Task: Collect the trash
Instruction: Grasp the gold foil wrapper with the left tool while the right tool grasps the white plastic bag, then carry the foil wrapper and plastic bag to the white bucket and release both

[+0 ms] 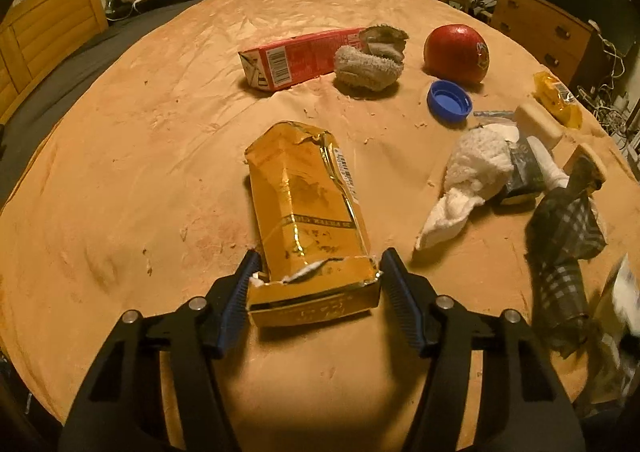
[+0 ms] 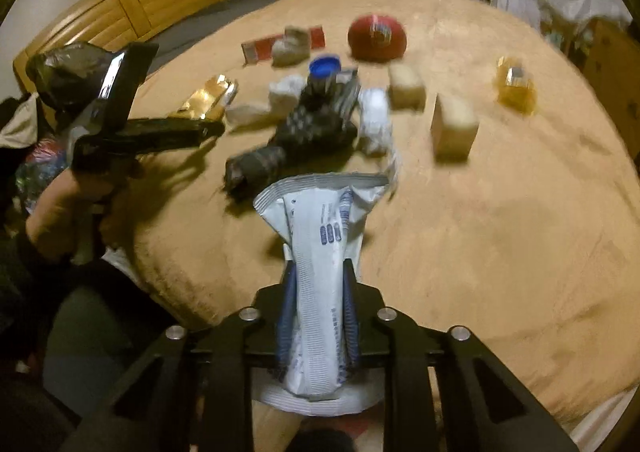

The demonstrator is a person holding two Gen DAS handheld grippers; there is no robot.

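A crushed gold foil package (image 1: 308,207) lies on the tan blanket (image 1: 140,171). My left gripper (image 1: 318,272) is open, its blue-padded fingers on either side of the package's near end. The left finger (image 1: 244,280) touches the package edge. In the right wrist view my right gripper (image 2: 318,292) is shut on a white and blue plastic wrapper (image 2: 320,236), held above the blanket. The left gripper also shows in the right wrist view (image 2: 208,127), next to the gold package (image 2: 208,95).
On the blanket lie a red carton (image 1: 296,57), a grey sock (image 1: 368,65), a red ball (image 1: 456,51), a blue cap (image 1: 450,101), a white cloth (image 1: 468,175), a plaid cloth (image 1: 564,248), foam blocks (image 2: 454,123) and a yellow item (image 1: 558,97). A wooden headboard (image 1: 44,31) stands left.
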